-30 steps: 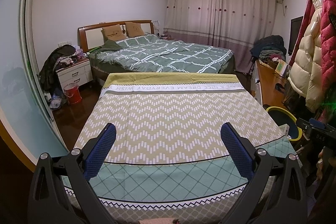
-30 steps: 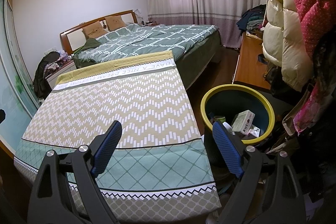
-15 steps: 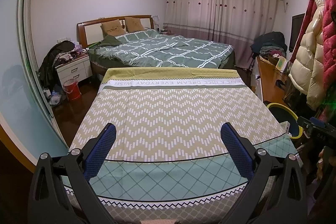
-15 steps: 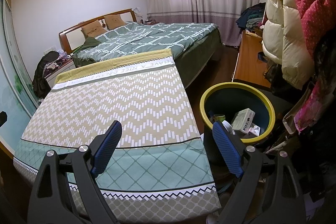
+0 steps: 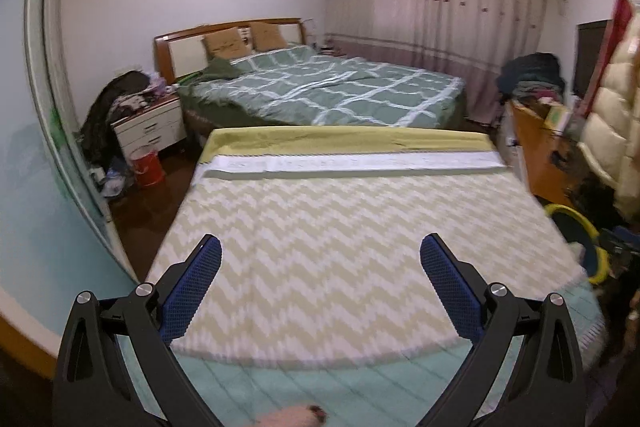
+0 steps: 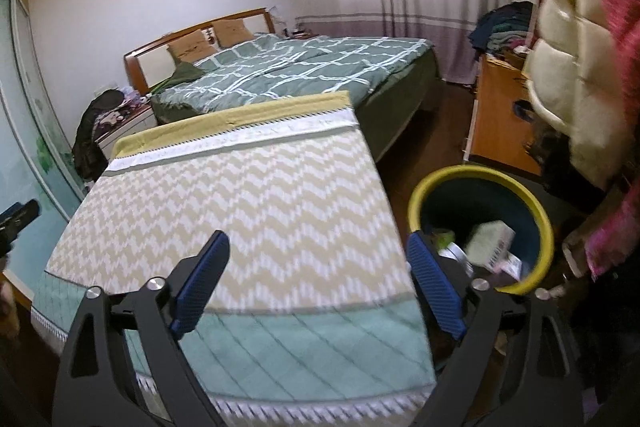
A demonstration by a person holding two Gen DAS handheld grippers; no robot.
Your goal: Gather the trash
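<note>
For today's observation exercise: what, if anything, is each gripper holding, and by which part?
Nothing is held. The left gripper is open and empty; the right gripper is opening, also empty.

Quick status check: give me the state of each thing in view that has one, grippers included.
left hand-held gripper: open, empty.
right hand-held gripper: jaws opening, nothing between them.
yellow-rimmed bin: upright, uncovered, partly filled with trash.
white box: lying tilted inside the bin.
patterned cloth: spread flat.
curtains: drawn shut.

- A home bedroom: a double bed (image 5: 328, 91) with green checked bedding and a wooden headboard (image 5: 224, 31).
- Drawn curtains (image 5: 432, 7), a nightstand (image 5: 150, 129), puffer coats (image 6: 572, 67) hanging, clothes piled around.
</note>
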